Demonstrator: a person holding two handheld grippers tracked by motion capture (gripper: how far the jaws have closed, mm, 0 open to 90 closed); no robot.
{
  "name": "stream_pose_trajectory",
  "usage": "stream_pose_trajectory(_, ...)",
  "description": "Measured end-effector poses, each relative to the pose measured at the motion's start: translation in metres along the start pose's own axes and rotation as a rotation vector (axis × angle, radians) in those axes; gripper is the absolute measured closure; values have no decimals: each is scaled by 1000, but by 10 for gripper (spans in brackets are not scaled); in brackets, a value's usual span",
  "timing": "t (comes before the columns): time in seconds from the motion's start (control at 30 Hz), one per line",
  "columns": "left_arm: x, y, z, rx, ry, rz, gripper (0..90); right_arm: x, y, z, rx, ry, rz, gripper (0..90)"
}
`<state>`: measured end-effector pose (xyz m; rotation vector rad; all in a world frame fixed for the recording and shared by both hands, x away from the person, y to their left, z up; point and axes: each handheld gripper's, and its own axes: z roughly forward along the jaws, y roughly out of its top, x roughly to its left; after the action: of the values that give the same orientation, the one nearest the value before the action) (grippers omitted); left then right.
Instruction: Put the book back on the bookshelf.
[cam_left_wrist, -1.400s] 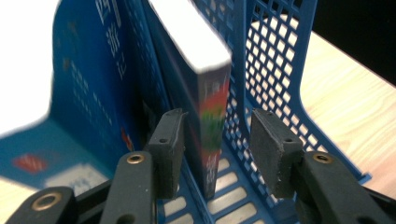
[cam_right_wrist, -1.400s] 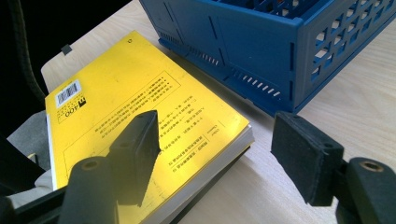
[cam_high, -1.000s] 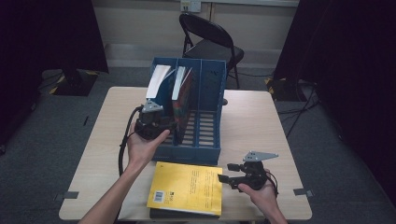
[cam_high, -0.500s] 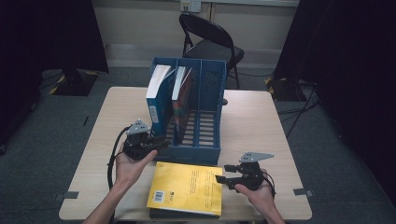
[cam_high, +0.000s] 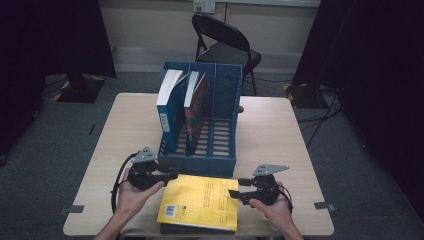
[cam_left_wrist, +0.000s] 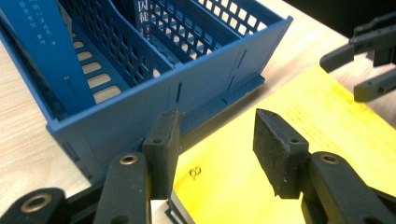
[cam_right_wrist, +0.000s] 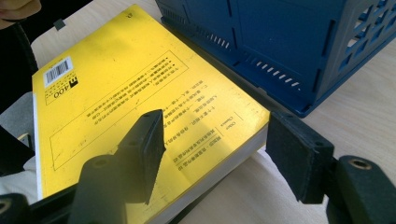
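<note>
Left gripper: you are holding the left gripper (cam_high: 172, 175) low at the yellow book's (cam_high: 201, 201) left edge, just in front of the blue rack (cam_high: 200, 160). Its jaws have just been opening and are standing apart; in the left gripper view (cam_left_wrist: 215, 142) the book's corner is lying under the gap, and neither pad seems to be pressing on it.

Right gripper: you are holding the right gripper (cam_high: 234, 192) at the book's right edge. In the right gripper view (cam_right_wrist: 217, 149) one pad is hanging over the cover and the other is sitting off the edge, so the jaws are released and straddling the corner, though contact is hard to judge.

Book: it is lying flat at the table's (cam_high: 280, 130) near edge, back cover up with the barcode toward you, on top of a darker book (cam_high: 200, 230).

Rack: it is standing upright behind the book, just beside it. Its three slots are facing you; a blue book (cam_high: 166, 107) is leaning in the left one and a red book (cam_high: 195, 107) is in the middle one.
</note>
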<state>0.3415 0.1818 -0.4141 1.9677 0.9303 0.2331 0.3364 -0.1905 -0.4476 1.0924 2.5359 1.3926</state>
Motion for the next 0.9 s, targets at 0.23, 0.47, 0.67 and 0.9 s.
stream_pose_trajectory(0.23, 1, -20, -2, 33, -22, -53, 565, 0, -2, 3, 18, -13, -2, 385)
stream_pose_trajectory(0.47, 3, -32, 7, 53, 3, -22, 584, 1, -3, 1, 18, -22, -21, 479)
stream_pose_trajectory(0.67, 2, -32, 15, 45, -64, -41, 620, 3, -5, 1, 24, -42, -29, 558)
stream_pose_trajectory(0.9, -15, -36, 15, 60, -86, 25, 654, 5, -1, 10, 17, -42, -45, 598)
